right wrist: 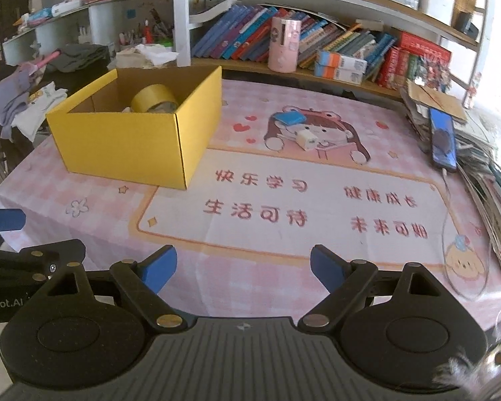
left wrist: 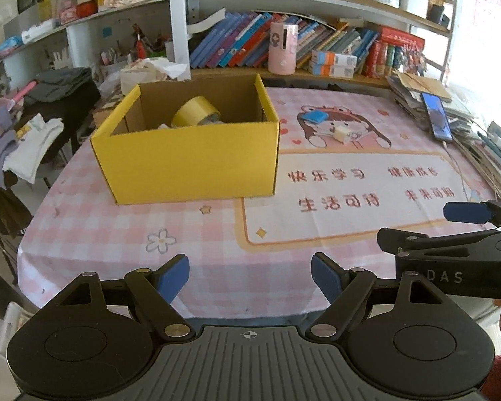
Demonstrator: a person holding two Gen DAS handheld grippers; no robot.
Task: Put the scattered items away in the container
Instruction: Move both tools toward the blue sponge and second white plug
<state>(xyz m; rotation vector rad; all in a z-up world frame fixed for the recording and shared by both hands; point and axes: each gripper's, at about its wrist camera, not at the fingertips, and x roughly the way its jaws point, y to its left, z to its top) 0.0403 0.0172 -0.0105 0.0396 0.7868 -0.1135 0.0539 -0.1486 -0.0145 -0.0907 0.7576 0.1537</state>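
An open yellow cardboard box (left wrist: pixel 190 163) (right wrist: pixel 130 147) stands on the pink table cover, with a roll of yellow tape (left wrist: pixel 193 113) (right wrist: pixel 153 98) inside. A small blue item (left wrist: pixel 314 117) (right wrist: pixel 290 117) and a white charger plug (left wrist: pixel 341 133) (right wrist: pixel 306 139) lie on the cartoon print to the right of the box. My left gripper (left wrist: pixel 250 279) is open and empty at the table's near edge. My right gripper (right wrist: pixel 243 269) is open and empty, also at the near edge. Each gripper shows at the side of the other's view.
A phone (left wrist: pixel 436 118) (right wrist: pixel 443 142) with a cable lies on a pile of papers (right wrist: pixel 484 173) along the table's right side. A shelf of books (left wrist: pixel 317 43) and a pink cup (left wrist: pixel 283 48) (right wrist: pixel 284 45) stand behind the table. Clothes (left wrist: pixel 26 140) lie at the left.
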